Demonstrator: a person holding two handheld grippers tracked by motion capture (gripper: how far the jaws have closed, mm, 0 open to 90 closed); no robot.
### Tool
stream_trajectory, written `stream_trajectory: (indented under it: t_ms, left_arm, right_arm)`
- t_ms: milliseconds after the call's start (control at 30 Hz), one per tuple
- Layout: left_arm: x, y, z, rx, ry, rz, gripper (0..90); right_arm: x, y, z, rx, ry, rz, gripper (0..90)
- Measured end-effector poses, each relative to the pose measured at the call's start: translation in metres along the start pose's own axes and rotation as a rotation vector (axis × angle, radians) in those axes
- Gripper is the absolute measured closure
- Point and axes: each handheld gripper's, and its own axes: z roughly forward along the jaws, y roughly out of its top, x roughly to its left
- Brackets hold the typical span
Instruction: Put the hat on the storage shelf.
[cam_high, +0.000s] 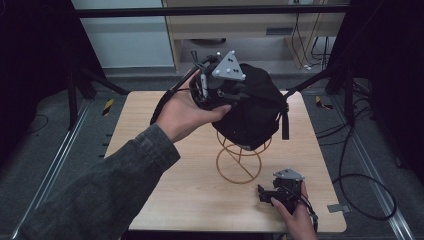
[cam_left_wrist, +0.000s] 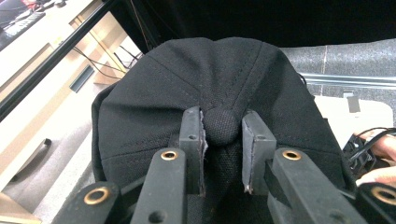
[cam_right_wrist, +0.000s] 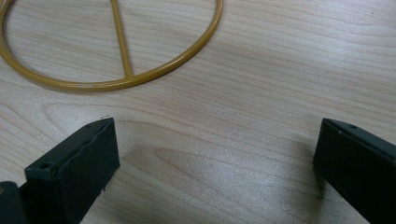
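Observation:
A black cap (cam_high: 255, 112) sits on top of a gold wire stand (cam_high: 239, 161) in the middle of the wooden table (cam_high: 150, 125). My left gripper (cam_high: 222, 95) is at the cap's crown, raised above the table. In the left gripper view, the cap (cam_left_wrist: 210, 79) shows its round top button (cam_left_wrist: 222, 126) pinched between the two pads, so the left gripper (cam_left_wrist: 223, 140) is shut on it. My right gripper (cam_high: 267, 194) rests low on the table near the front right, beside the stand's base. In its own view the right gripper (cam_right_wrist: 215, 158) stands wide open over bare wood, just short of the stand's base ring (cam_right_wrist: 140, 79).
The table's front edge lies just behind the right hand (cam_high: 300, 217). Black frame bars (cam_high: 95, 80) and cables (cam_high: 365, 190) run round the table on the floor. A pale cabinet (cam_high: 250, 30) stands behind the table.

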Motion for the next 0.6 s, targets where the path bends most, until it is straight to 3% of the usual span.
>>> stream_trajectory:
  t_ms: [100,600]
  left_arm:
    - [-0.003,-0.002,0.009,0.017,0.002,0.009,73.0]
    - [-0.001,-0.02,0.045,0.068,-0.026,-0.036,72.8]
  right_arm:
    - [0.0,0.0,0.0,-0.002,-0.001,-0.003,0.4]
    - [0.0,0.0,0.0,0.002,-0.001,-0.001,0.4]
